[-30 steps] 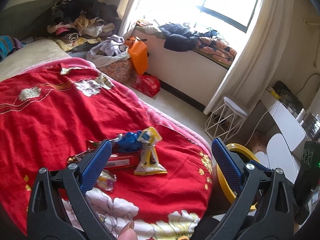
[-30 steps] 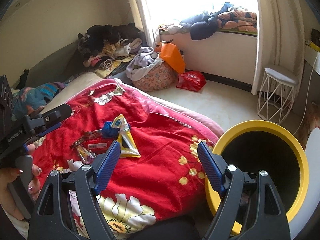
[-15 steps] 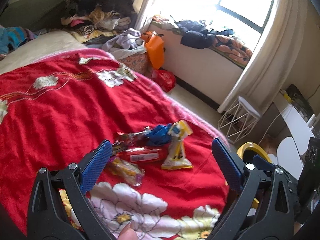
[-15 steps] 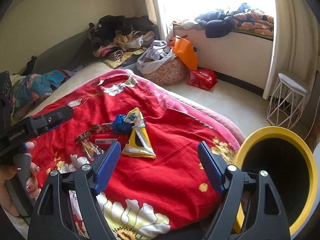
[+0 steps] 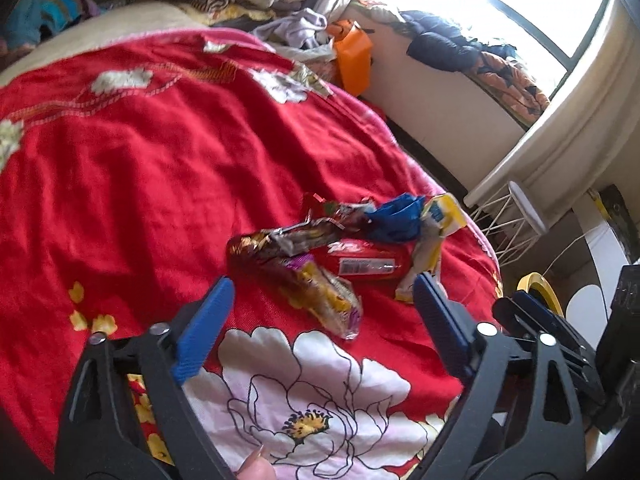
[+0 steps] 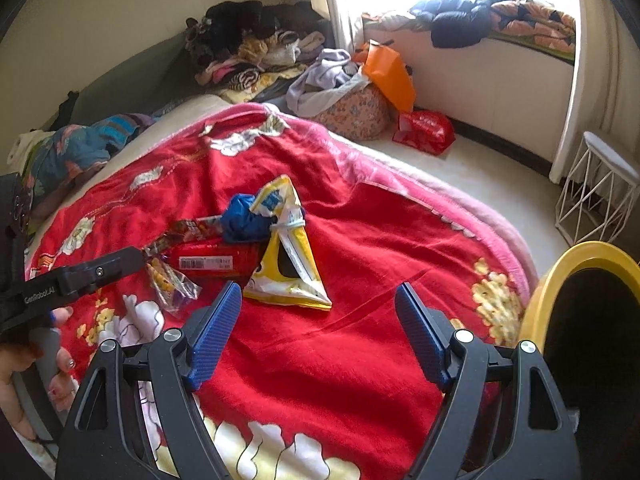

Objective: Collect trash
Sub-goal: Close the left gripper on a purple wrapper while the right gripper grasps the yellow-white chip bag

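Note:
Several wrappers lie in a heap on the red bed cover (image 5: 140,168). A clear yellow-and-purple snack wrapper (image 5: 324,300) lies nearest my left gripper (image 5: 320,320), which is open and empty just short of it. Behind lie a red packet (image 5: 364,264), a crumpled foil wrapper (image 5: 280,240), a blue crumpled bag (image 5: 400,216) and a yellow-white bag (image 5: 432,240). My right gripper (image 6: 318,324) is open and empty, just short of the yellow-white bag (image 6: 288,264). The yellow-rimmed bin (image 6: 592,320) stands at the bed's right.
A white wire stool (image 6: 600,196) stands on the floor by the curtain. An orange bag (image 6: 390,74), a red bag (image 6: 426,132) and piles of clothes (image 6: 256,52) lie beyond the bed. A white desk (image 5: 608,264) is at the right.
Both grippers have moved forward over the bed toward the wrapper heap, which now looks larger and closer. Both have stayed open.

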{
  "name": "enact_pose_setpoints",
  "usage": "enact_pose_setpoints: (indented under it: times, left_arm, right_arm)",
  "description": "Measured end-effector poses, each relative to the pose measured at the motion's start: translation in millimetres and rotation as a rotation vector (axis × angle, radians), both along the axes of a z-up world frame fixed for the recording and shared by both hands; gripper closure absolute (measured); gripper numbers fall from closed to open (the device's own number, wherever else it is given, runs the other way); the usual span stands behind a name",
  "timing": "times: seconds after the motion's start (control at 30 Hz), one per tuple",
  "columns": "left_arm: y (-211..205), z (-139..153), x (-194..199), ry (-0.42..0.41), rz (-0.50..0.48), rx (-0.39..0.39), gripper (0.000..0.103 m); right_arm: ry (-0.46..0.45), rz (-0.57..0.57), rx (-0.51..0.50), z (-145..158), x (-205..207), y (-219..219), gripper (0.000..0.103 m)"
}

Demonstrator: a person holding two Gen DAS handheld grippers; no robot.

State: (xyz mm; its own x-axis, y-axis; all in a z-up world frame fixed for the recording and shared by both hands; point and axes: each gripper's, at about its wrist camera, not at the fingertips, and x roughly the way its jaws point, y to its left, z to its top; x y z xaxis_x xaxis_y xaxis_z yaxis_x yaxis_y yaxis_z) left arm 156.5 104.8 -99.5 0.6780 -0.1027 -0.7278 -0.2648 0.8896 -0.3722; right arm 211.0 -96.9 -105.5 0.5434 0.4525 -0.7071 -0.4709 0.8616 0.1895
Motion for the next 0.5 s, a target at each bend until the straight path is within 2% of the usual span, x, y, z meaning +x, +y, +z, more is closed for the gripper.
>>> enact_pose_setpoints:
  times: [0.17, 0.27, 0.5]
  left_arm:
    - [5, -11, 6, 0.030, 0.004, -0.061, 0.045]
    - [8, -18, 11, 0.046, 0.011, -0.096, 0.052]
    - [13, -24, 14, 0.055, 0.023, -0.134, 0.056]
  right_arm:
    - [0.030, 0.005, 0.000, -12, 7, 5, 0.026]
    - [0.049, 0.010, 0.006, -17, 13, 8, 0.026]
    - [0.081, 0.031, 0.016, -26, 21, 17, 0.026]
